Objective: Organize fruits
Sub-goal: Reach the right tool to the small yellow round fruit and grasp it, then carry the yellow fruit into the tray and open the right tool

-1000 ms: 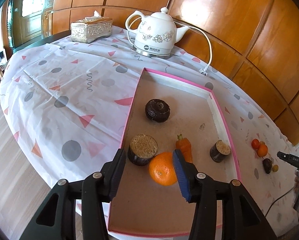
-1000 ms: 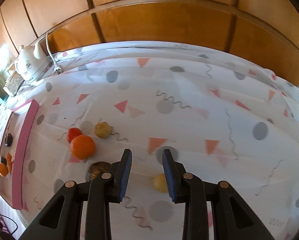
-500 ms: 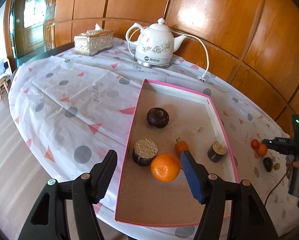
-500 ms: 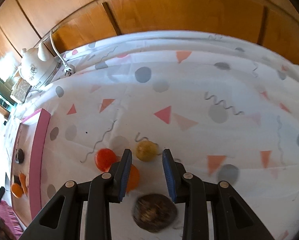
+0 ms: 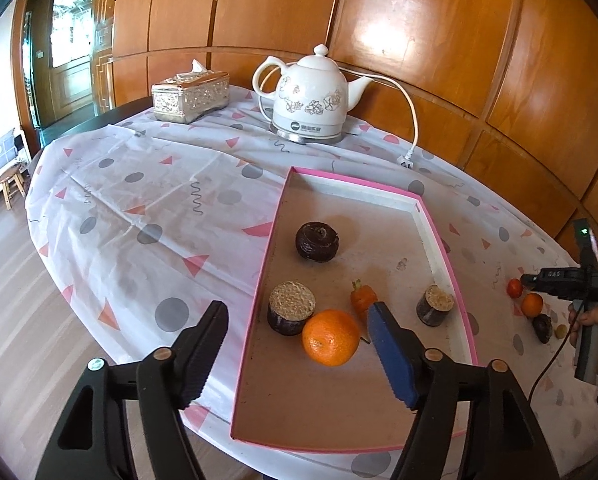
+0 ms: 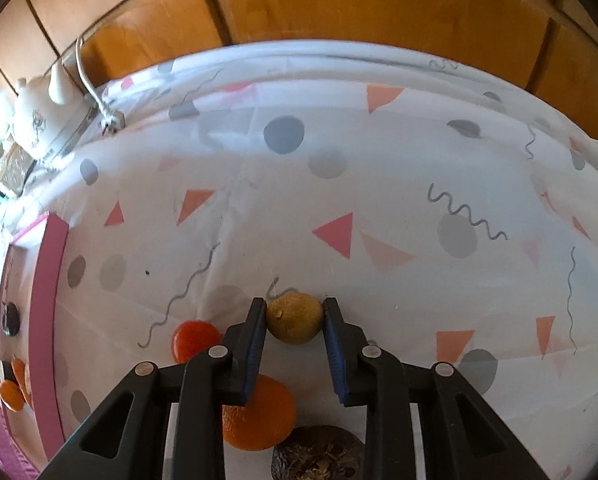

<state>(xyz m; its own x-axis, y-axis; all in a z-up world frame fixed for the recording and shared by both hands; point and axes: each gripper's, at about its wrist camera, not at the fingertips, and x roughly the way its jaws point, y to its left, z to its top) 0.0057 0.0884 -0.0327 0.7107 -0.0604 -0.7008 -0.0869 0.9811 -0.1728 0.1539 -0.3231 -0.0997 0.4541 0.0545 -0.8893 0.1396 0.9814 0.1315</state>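
Observation:
A pink-rimmed tray point(image 5: 263, 276) holds an orange point(image 5: 330, 337), a small carrot point(image 5: 362, 298), a dark round fruit point(image 5: 317, 241) and two dark cut pieces with tan tops point(image 5: 291, 313). My left gripper point(image 5: 295, 346) is open and empty, raised above the tray's near end. My right gripper point(image 6: 295, 322) has its jaws around a small yellow-brown fruit point(image 6: 294, 318) on the cloth, both pads at its sides. Beside it lie a red fruit point(image 6: 195, 340), an orange point(image 6: 259, 416) and a dark fruit point(image 6: 319, 458). The right gripper point(image 5: 555, 280) also shows in the left wrist view.
A white kettle point(image 5: 311, 100) with a cord and plug stands at the back of the table, a silver tissue box point(image 5: 191, 94) to its left. A wooden wall runs behind. The spotted tablecloth point(image 5: 139, 208) covers the round table; a stool point(image 5: 11, 184) stands on the floor, far left.
My left gripper has opened wider, released the orange and drawn back and up from the tray. My right gripper has moved forward over the loose fruits, its jaws now around the small yellow-brown one.

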